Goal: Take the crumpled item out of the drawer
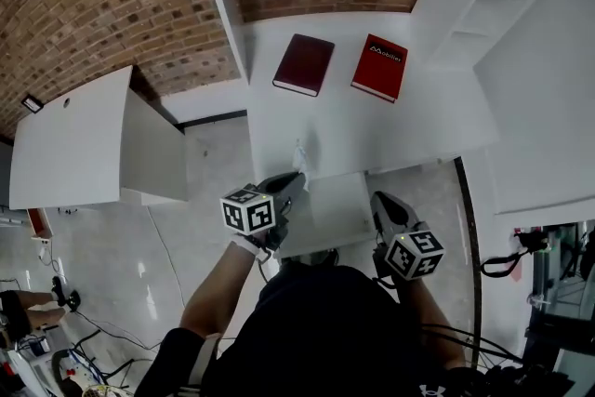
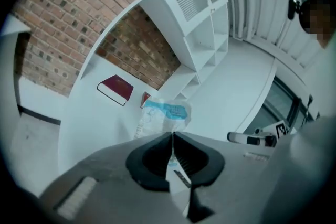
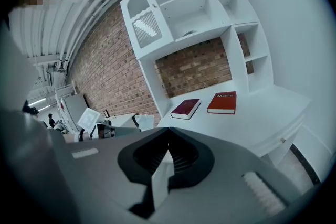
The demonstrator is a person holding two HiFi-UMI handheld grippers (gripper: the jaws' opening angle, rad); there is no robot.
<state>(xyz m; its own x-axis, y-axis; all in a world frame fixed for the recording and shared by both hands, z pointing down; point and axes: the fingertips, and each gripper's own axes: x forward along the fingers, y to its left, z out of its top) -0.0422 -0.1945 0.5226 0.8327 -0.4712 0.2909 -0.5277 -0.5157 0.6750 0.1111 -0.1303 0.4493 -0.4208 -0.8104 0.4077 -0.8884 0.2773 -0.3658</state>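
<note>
Left gripper (image 2: 172,136): clamped on crumpled item (image 2: 163,115), which juts past its tips toward the desk (image 1: 372,130) | right gripper (image 3: 168,134): jaws together, empty, alongside | judged: left hand nearer.

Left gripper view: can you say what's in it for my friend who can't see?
The left gripper is shut on a crumpled white and blue wrapper, in front of a white desk. A dark red book lies on the desk, before a brick wall.
</note>
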